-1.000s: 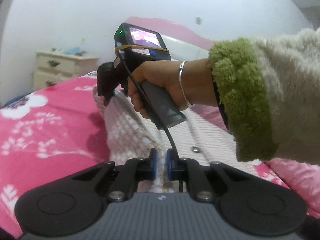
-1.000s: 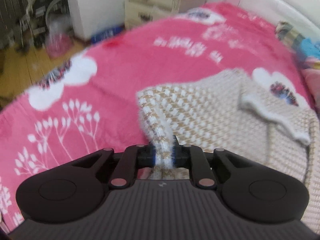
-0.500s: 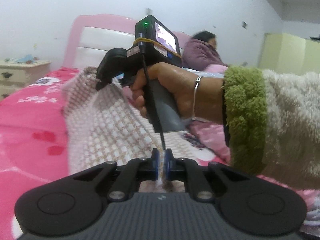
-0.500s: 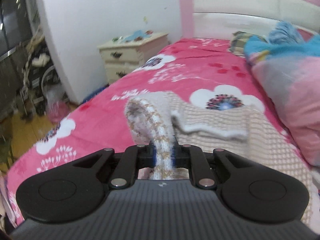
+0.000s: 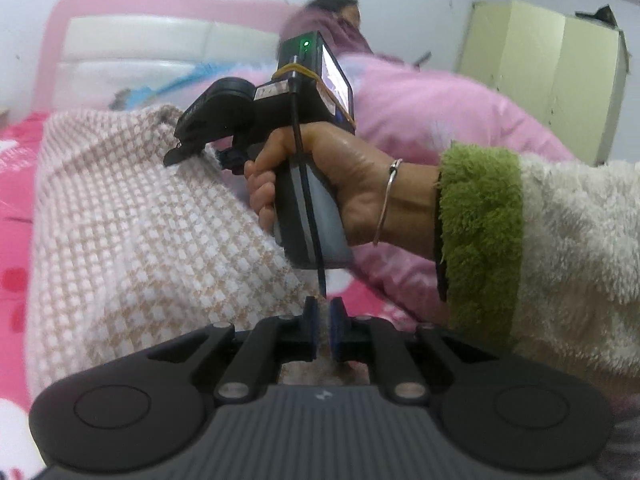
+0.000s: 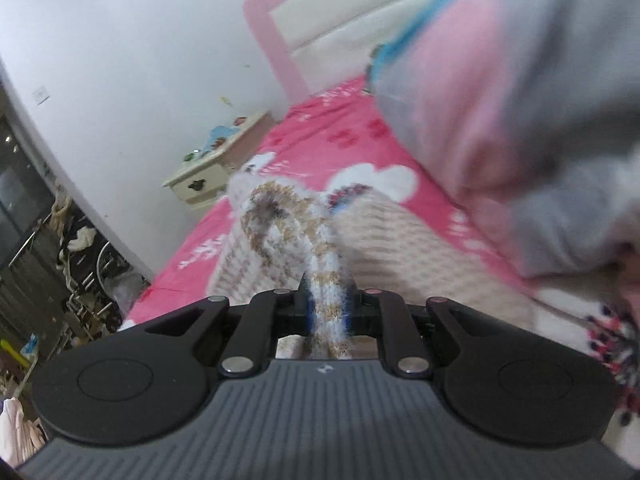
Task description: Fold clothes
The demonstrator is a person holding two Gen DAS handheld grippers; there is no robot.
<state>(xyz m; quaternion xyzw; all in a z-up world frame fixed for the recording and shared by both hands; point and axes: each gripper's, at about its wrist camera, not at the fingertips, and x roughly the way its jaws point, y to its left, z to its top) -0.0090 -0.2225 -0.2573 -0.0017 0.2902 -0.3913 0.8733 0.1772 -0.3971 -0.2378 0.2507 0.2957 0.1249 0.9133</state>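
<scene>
Left wrist view: left gripper (image 5: pixel 323 328) seen w/ blue pads nearly together, a thin edge of the knit sweater (image 5: pixel 132 240) pinched between them. Sweater (beige/white check knit) is lifted in a slanted sheet to the left, spanning from left gripper up to right gripper (image 5: pixel 192 152), whose black jaws are clamped on the top edge near a corner. Right gripper is held by a hand (image 5: pixel 332 184) w/ a silver bangle (image 5: pixel 386 200) at the wrist; a fuzzy cream sleeve w/ green cuff (image 5: pixel 480 232) is seen behind it. A green LED and small screen are lit on the right gripper's body, a black cable hanging down along the handle. Behind: pink bedspread (image 5: pixel 16 184), pink quilt (image 5: pixel 432 112), pink-and-white headboard (image 5: pixel 132 52), a seated person (image 5: pixel 336 12) (blurred), pale yellow wardrobe (image 5: pixel 544 72).

Right wrist view: right gripper (image 6: pixel 329 312) is closed on a thick bunched fold of the sweater (image 6: pixel 288 216); fabric is rolled up in a hump just ahead of the pads, the rest spread flat on the bedspread (image 6: pixel 352 132) beyond and to the right. View is tilted and motion-blurred. A blurred pink/grey quilt (image 6: pixel 500 92) fills upper right. A cream nightstand (image 6: pixel 208 176) is seen beside the bed against the white wall, cluttered dark racks (image 6: pixel 36 248) at far left.
</scene>
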